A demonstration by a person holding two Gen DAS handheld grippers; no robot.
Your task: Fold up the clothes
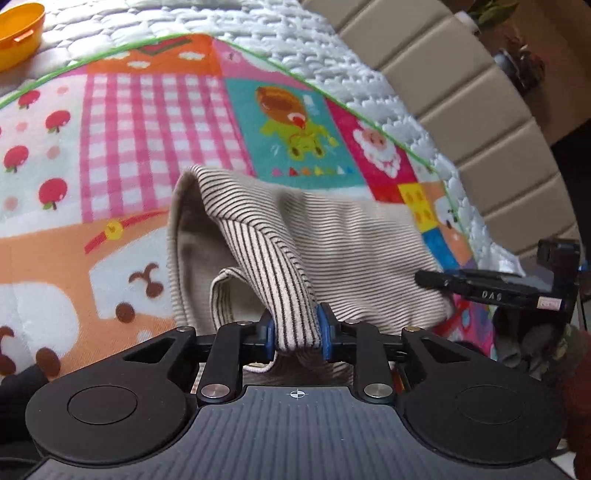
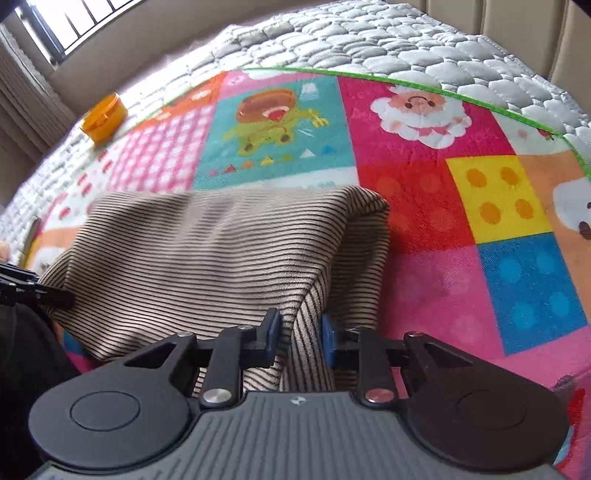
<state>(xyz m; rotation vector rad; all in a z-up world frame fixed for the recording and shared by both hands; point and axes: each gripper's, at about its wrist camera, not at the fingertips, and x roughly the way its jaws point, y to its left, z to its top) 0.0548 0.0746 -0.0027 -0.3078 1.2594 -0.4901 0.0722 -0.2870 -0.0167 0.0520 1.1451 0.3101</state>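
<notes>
A beige garment with thin dark stripes (image 1: 332, 236) lies partly lifted over a colourful patchwork blanket (image 1: 147, 122). My left gripper (image 1: 297, 330) is shut on a bunched edge of the garment at its near left side. My right gripper (image 2: 301, 334) is shut on the garment (image 2: 207, 243) at its near right corner, the cloth rising in a fold between the blue pads (image 2: 272, 328). The right gripper's fingers show at the right edge of the left wrist view (image 1: 480, 288). The garment's far part rests on the blanket (image 2: 424, 184).
An orange plastic bowl (image 1: 18, 33) sits on the white quilted mattress (image 1: 314, 48) at the far left; it also shows in the right wrist view (image 2: 103, 118). A beige padded headboard (image 1: 480, 92) runs along the right. A window (image 2: 66, 22) is at the far left.
</notes>
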